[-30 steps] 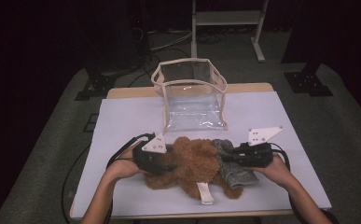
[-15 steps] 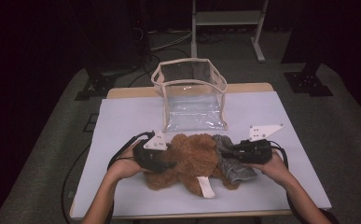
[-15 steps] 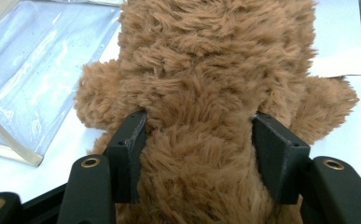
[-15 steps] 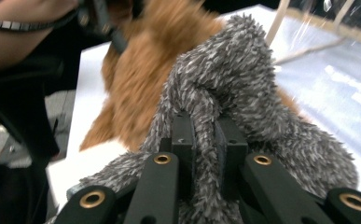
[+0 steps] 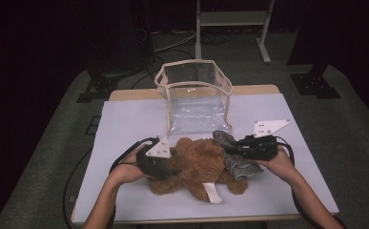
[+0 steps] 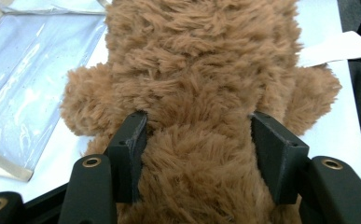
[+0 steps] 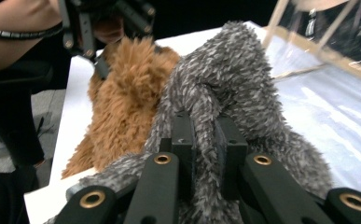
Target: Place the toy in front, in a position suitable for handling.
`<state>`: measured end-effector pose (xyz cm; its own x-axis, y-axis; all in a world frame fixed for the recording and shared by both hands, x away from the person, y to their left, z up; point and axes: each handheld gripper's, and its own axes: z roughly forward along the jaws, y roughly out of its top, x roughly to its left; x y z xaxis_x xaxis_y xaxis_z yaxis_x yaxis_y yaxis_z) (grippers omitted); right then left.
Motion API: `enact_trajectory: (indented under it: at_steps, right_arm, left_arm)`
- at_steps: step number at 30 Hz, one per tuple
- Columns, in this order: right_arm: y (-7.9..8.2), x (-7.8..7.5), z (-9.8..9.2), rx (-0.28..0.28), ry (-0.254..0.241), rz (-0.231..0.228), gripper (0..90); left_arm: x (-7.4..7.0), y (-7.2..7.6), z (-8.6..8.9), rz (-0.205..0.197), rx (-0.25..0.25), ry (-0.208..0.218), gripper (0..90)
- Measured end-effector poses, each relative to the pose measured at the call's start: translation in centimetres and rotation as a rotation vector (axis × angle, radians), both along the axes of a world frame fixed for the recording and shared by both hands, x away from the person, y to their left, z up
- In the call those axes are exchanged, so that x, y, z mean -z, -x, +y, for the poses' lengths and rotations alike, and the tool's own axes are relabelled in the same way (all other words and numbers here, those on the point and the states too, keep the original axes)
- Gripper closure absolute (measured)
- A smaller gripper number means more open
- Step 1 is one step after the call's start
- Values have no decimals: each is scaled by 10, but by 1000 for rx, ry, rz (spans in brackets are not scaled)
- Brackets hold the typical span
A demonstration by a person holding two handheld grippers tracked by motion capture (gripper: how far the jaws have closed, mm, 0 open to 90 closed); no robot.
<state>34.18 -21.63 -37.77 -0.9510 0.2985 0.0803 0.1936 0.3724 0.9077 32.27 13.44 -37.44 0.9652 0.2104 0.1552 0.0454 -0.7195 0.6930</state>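
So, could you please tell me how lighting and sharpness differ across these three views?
High view: lit table, dark surroundings, glare on the clear bag. Left gripper view: brown plush toy bright and sharp. Right gripper view: grey plush fabric fairly sharp, bag behind it blurred.

**One camera overhead, two riding the fingers**

The high view looks forward and down over the whole worktop [image 5: 125, 119]. Each gripper view looks closely along its own fingers: left [image 6: 131, 144] at the brown plush toy [image 6: 201, 84], right [image 7: 183, 140] at grey plush [image 7: 229, 79]; all share the toy
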Motion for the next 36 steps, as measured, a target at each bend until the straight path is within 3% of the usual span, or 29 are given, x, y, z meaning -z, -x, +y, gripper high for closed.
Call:
enact_trajectory:
  at_steps: [4,8,12,18,25,30,32,35,36]
  right_arm:
    - [7,14,-1,-9,-2,36,798]
    - [17,26,-5,-27,34,57,798]
    - [17,17,-9,-10,50,21,797]
    - [13,3,-10,0,7,-2,797]
    - [20,24,-7,-25,32,35,798]
    - [18,11,-13,-5,48,-1,798]
    - [14,-1,-13,2,12,-28,798]
    - [13,-2,-9,-5,16,-34,798]
    - [13,3,-5,-16,23,-21,798]
  left_arm:
    - [-1,-1,2,2,-6,3,408]
    - [-1,-1,1,6,-1,7,408]
    - [0,1,-1,-2,32,-4,414]
    - [0,1,-1,1,31,1,412]
    - [0,2,-1,0,37,-5,408]
    - [0,2,-3,4,48,-5,410]
    - [0,1,-3,10,43,-2,408]
    - [0,1,-2,12,39,4,408]
    - [0,1,-2,12,38,3,407]
